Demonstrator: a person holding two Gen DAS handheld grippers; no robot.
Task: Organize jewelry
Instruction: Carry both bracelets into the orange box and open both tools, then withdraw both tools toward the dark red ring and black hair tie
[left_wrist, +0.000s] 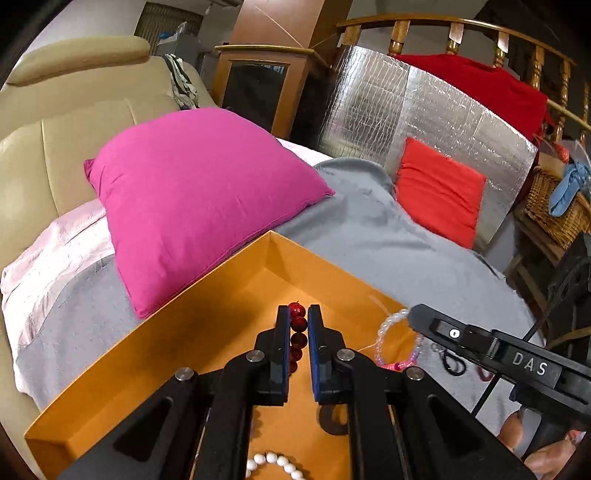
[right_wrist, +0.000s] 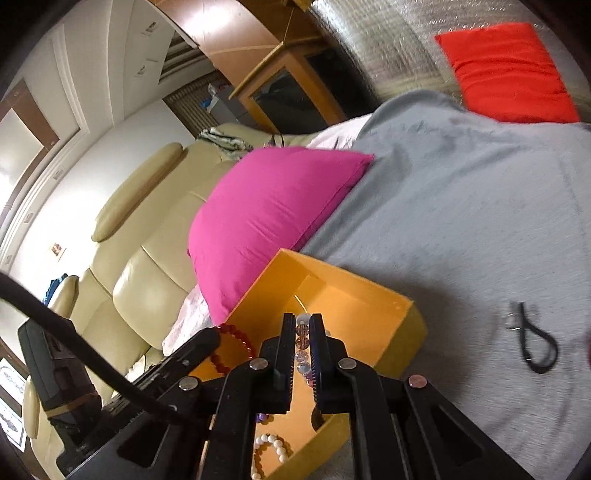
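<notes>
White beads (left_wrist: 275, 462) lay closest. L claw (left_wrist: 298, 334) pinched red bead string (left_wrist: 297, 332), R claw (right_wrist: 303, 341) pinched clear bead string (right_wrist: 303, 347); both light, floppy, slippery, so hold mid-string.

Bed covered by grey blanket (left_wrist: 388, 240), pale pink sheet (left_wrist: 55, 251) at edge. Magenta pillow (left_wrist: 199, 199) against cream leather headboard (left_wrist: 66, 147). Red-orange cushion (left_wrist: 439, 192) leans on silver foil panel (left_wrist: 417, 107). Wooden cabinet (left_wrist: 258, 85) with dark glass door behind. Wooden railing (left_wrist: 498, 40) draped with red cloth (left_wrist: 491, 85). Wicker basket (left_wrist: 554, 206) at right. White wall (right_wrist: 110, 155), brightly lit.
</notes>
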